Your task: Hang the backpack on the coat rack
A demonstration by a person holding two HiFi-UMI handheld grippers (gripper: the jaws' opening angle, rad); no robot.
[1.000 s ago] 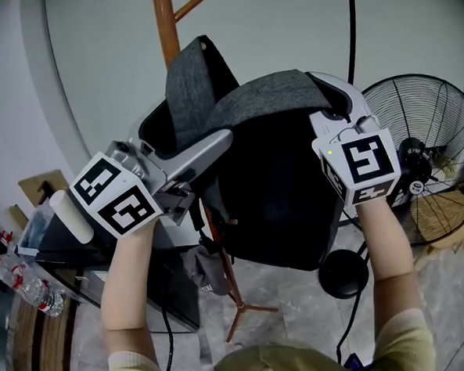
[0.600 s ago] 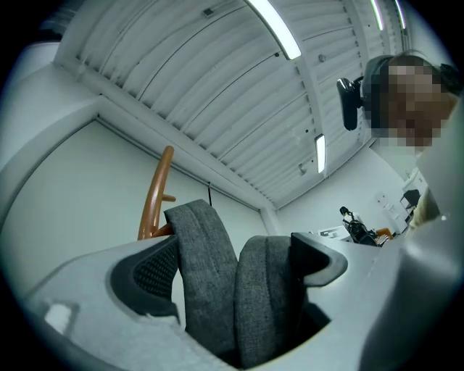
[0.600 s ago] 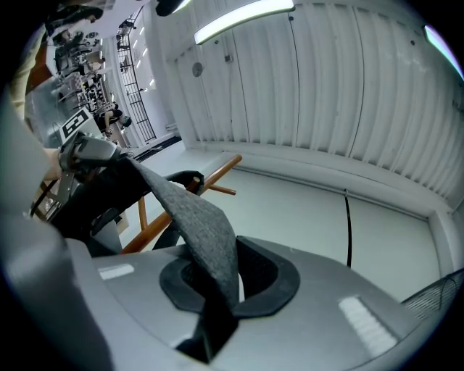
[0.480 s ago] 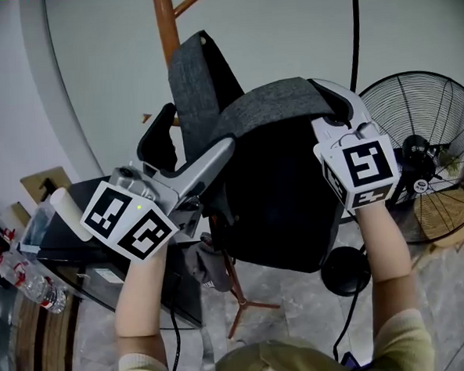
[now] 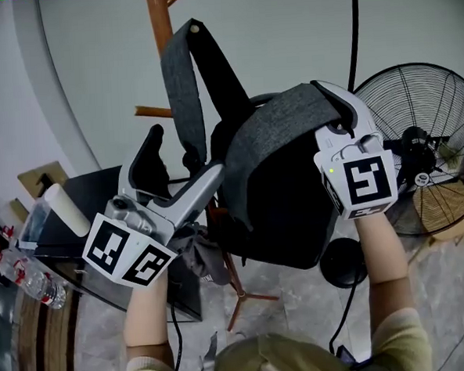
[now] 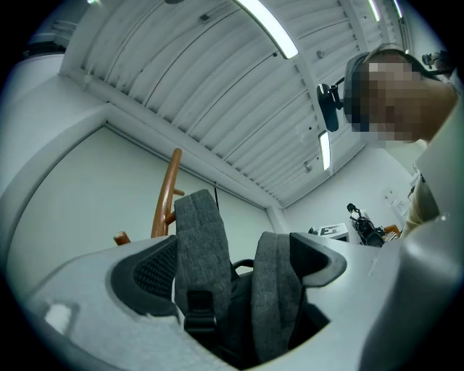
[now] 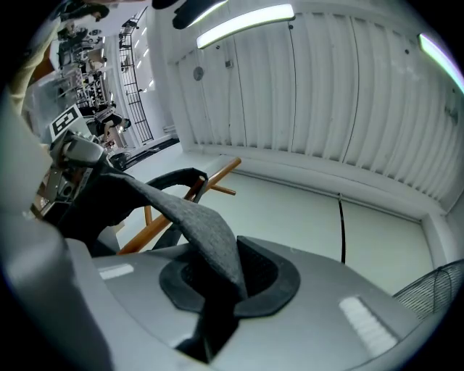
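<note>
The left gripper point(image 5: 191, 153) is seen nearest, its jaws spread wide. Only in the left gripper view are a long strap point(image 6: 197, 246) with a black buckle point(image 6: 199, 315) and a second strap point(image 6: 277, 290) shown standing between those jaws, neither of them squeezed. The right gripper point(image 5: 338, 107) is largely covered by its own body in the head view. In the right gripper view its pads point(image 7: 264, 279) are found pressed together on the second strap, with the strap's lower run lost in the dark slot.

The backpack point(image 5: 280, 201) is held in the air between the two grippers, in front of the coat rack point(image 5: 160, 36). The rack's top is cut off by the frame edge, and its middle is hidden behind the bag. The long strap is stretched upright just beside the pole. Whether its loop is caught on a peg cannot be made out.

Compared with a second ago, both grippers have been lowered, the left more so, and the long strap has been drawn straighter and higher along the pole.

Farther back a fan point(image 5: 425, 145) is seen whole from the head, while only its rim is caught in the right gripper view.
</note>
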